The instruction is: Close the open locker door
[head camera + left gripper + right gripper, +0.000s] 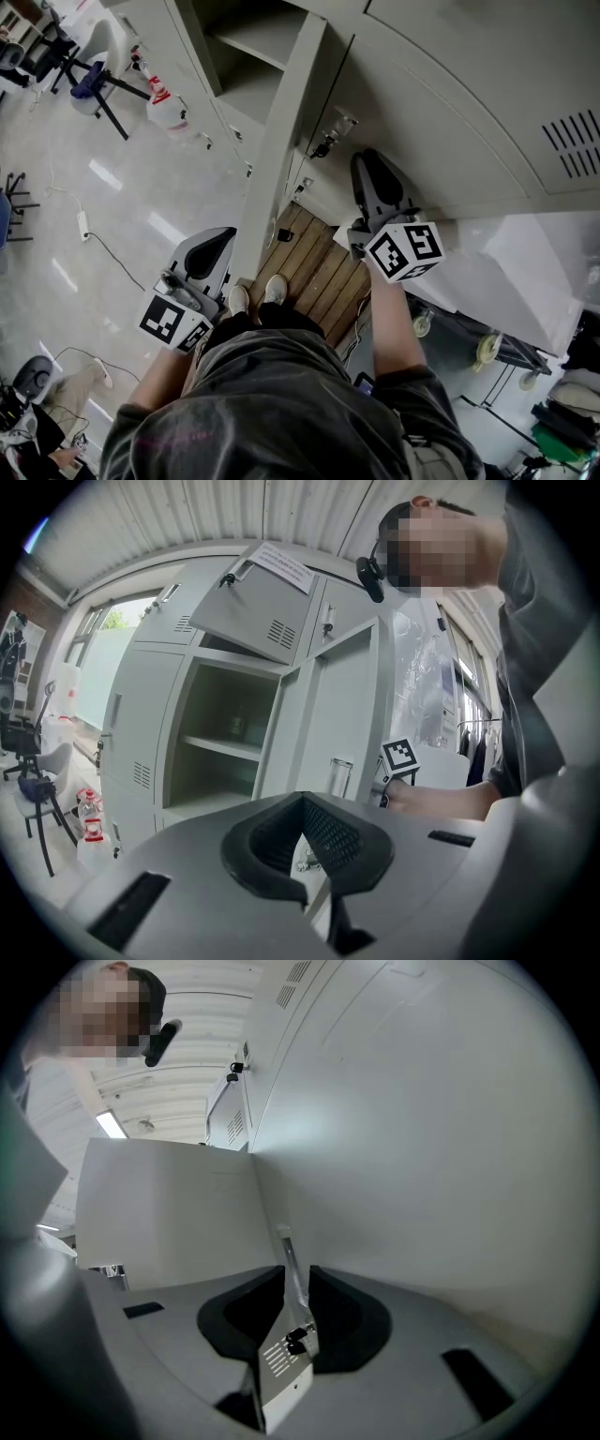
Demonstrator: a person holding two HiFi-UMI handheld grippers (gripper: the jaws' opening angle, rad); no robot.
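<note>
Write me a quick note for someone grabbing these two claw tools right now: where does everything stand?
Left claw: shut, empty, facing the open compartment.
Right claw: right of the open locker door, jaws part-way apart with a thin metal strip between them; grip unclear.
Done: nothing; the door stands wide open.
To do: swing it shut over the compartment.

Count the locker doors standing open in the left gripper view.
2. An upper door is swung out and tilted near the top; a tall door stands open beside the shelved compartment below it. Others may lie outside this view.
</note>
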